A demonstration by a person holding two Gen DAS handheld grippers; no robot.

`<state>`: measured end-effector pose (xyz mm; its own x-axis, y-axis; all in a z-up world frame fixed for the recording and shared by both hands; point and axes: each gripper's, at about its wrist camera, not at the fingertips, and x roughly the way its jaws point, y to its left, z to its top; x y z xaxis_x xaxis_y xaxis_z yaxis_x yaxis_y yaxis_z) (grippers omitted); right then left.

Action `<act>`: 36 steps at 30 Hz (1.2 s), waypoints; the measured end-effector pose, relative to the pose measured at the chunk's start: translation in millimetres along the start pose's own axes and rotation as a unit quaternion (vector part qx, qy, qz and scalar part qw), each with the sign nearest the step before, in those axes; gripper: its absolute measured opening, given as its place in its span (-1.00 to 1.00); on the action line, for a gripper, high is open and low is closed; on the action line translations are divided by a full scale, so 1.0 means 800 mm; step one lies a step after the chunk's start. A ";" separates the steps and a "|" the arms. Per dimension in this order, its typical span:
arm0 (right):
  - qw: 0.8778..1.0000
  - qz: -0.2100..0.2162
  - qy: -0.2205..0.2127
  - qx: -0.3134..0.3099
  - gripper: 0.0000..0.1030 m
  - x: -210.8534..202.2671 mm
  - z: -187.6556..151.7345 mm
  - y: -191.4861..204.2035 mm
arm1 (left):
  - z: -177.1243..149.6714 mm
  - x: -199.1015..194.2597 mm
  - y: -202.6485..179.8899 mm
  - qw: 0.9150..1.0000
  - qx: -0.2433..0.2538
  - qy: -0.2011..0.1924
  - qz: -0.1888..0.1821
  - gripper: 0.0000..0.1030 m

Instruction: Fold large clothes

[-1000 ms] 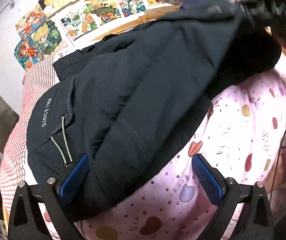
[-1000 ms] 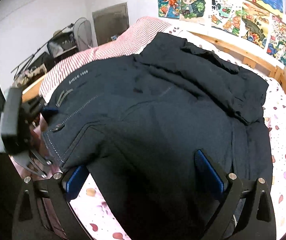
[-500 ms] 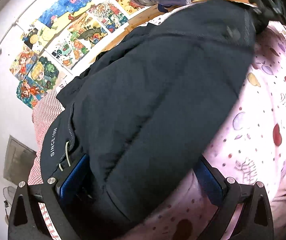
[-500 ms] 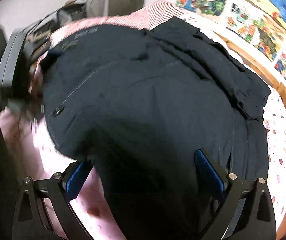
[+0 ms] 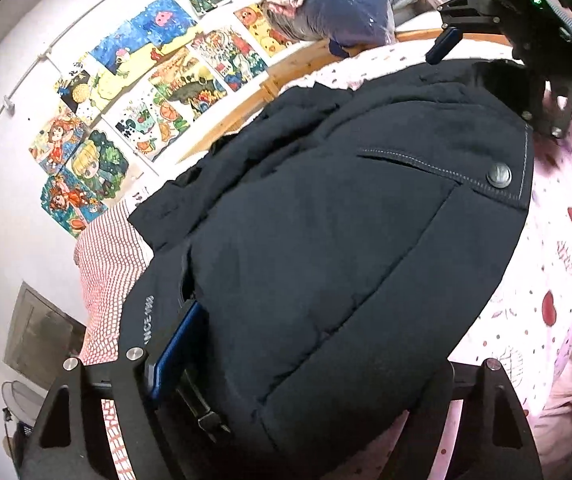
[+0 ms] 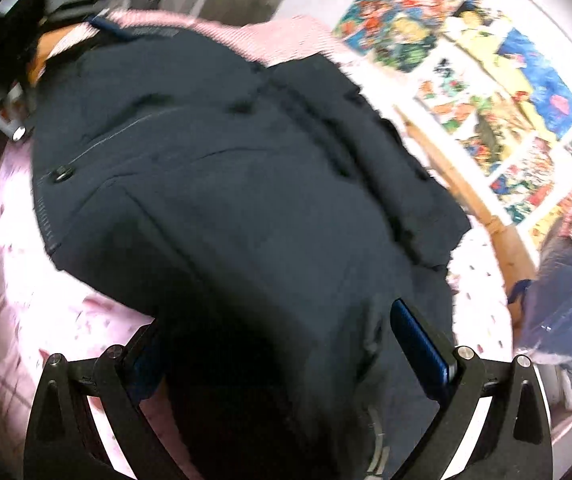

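A dark navy padded jacket [image 5: 326, 216] lies spread on the pink spotted bedsheet [image 5: 558, 280]. My left gripper [image 5: 318, 360] is open wide at the jacket's near corner. Its left blue pad [image 5: 178, 344] presses against the fabric by the white lettering, and the cloth covers its right finger. In the right wrist view the same jacket [image 6: 226, 168] fills the space between the fingers of my right gripper [image 6: 282, 356], which is also open. The right blue pad [image 6: 418, 344] shows; the left one is mostly hidden by dark fabric. The other gripper [image 5: 526, 60] shows at the jacket's far end.
Colourful drawings [image 5: 146, 80] cover the wall behind a wooden bed rail [image 5: 246, 116]. A red-checked cloth [image 5: 106, 264] lies at the bed's left end. A blue plastic-wrapped bundle [image 6: 566, 304] sits at the other end. A fan [image 5: 22, 400] and a grey door [image 5: 42, 332] stand beyond.
Both grippers have moved in low onto the jacket's near edge from opposite ends. Fabric now lies between and over the fingers. The jaws stay as wide as before.
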<state>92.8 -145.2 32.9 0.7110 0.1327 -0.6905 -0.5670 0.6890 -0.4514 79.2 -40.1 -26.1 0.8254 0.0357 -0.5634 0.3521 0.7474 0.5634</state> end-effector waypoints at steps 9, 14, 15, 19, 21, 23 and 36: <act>0.989 -0.020 -0.026 0.144 0.91 -0.010 0.036 -0.077 | 0.042 -0.014 0.047 0.997 -0.065 -0.039 0.008 0.54; 0.979 -0.046 -0.037 0.193 0.91 -0.008 0.051 -0.108 | 0.066 -0.023 0.066 0.995 -0.079 -0.055 0.038 0.52; 0.979 -0.051 -0.040 0.196 0.91 -0.008 0.053 -0.108 | 0.071 -0.023 0.071 0.994 -0.079 -0.057 0.046 0.52; 0.977 -0.070 -0.053 0.193 0.91 -0.013 0.066 -0.111 | 0.096 -0.021 0.089 0.993 -0.081 -0.056 0.068 0.52; 0.976 -0.072 -0.064 0.193 0.91 -0.019 0.072 -0.114 | 0.109 -0.020 0.095 0.993 -0.085 -0.049 0.069 0.52; 0.975 -0.070 -0.077 0.196 0.91 -0.028 0.078 -0.117 | 0.120 -0.015 0.100 0.993 -0.086 -0.042 0.066 0.42; 0.992 0.042 -0.088 0.085 0.91 -0.028 0.078 -0.033 | 0.182 0.049 0.122 0.995 -0.084 -0.012 0.045 -0.26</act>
<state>117.8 -121.8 95.6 0.7344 0.3062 -0.6058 -0.5597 0.7780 -0.2853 210.4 -62.1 94.4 0.8613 0.0928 -0.4996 0.1993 0.8427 0.5001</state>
